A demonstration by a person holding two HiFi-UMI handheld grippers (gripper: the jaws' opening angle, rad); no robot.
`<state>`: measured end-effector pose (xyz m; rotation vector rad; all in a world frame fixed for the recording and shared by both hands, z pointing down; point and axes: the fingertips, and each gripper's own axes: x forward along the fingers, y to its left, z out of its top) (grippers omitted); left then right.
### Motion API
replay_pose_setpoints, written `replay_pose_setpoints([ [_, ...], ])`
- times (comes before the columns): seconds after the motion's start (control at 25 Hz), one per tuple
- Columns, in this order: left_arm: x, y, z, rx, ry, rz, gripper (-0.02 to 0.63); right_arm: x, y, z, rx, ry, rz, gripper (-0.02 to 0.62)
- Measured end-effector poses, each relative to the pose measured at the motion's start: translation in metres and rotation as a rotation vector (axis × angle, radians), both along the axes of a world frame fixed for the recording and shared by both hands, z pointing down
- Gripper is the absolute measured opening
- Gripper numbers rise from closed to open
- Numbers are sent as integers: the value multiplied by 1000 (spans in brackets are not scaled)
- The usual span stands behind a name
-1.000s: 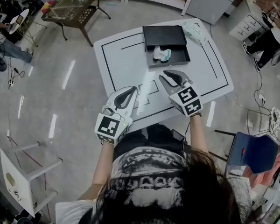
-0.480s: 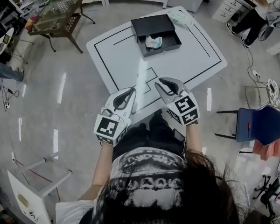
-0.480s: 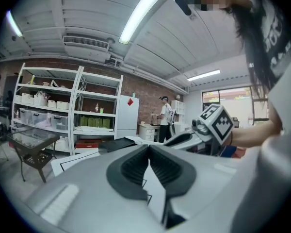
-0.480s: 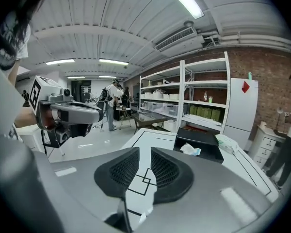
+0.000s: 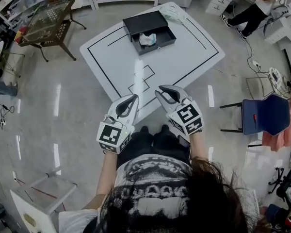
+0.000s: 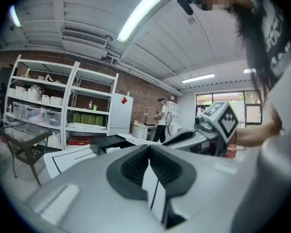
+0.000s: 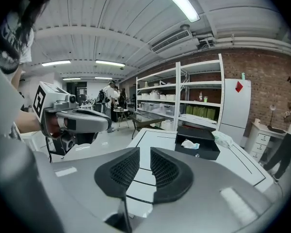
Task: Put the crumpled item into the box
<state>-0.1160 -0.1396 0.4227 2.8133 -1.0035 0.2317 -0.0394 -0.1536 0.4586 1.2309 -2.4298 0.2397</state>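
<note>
1. Compared with one second ago, both grippers are now sitting farther back from the black box (image 5: 140, 22), well apart from it.
2. The left gripper (image 5: 134, 97) and the right gripper (image 5: 160, 89) are pointing toward the box, side by side, on bent forearms.
3. The left jaws are pressing together, empty. The right jaws are closing, a narrow gap left, nothing between.
4. The marker cubes are hiding the hands.
5. The crumpled item (image 5: 148, 39), white and partly bluish, is lying inside the matte rectangular box.

Bright strip lights (image 6: 140, 13) overhead, glare streaks on floor (image 5: 58, 103), fisheye-bent edges
</note>
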Motion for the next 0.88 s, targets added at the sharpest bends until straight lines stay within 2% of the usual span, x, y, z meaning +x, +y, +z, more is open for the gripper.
replay_pose_setpoints([
  [0.2, 10, 10, -4, 7, 2, 2, 0, 6, 17, -3, 3, -11, -3, 69],
  [0.4, 26, 25, -7, 6, 10, -36, 0, 21, 40, -5, 0, -27, -30, 60],
  [0.88, 77, 100, -6, 0, -3, -128, 0, 72, 116, -9, 12, -48, -114, 17],
])
